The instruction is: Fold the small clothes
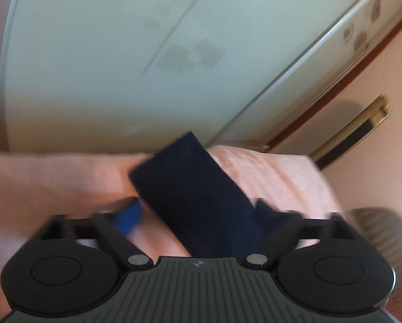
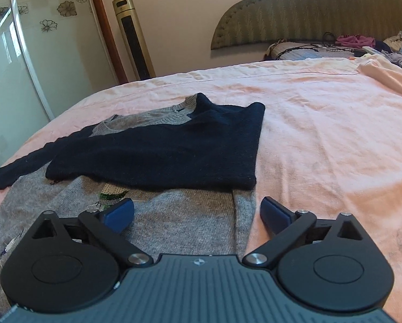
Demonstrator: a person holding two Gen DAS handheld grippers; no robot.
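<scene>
Pink bedsheet (image 2: pixel 322 134) is spread across most of the right wrist view. Grey sweater (image 2: pixel 187 223) w/ navy sleeves is laid at center-left; one navy sleeve (image 2: pixel 160 156) is folded across it. Right gripper (image 2: pixel 197 212) is held released, lower center, over the hem. Left gripper (image 1: pixel 198 215), blurred: a navy sleeve (image 1: pixel 198 196) is seen between its fingers; grip can't be told.

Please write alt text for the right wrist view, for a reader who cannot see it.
A grey knitted sweater with dark navy sleeves lies on a pink bedsheet, one sleeve folded across its body. The open right gripper hovers over its lower hem. A gold tower fan stands behind.
</scene>
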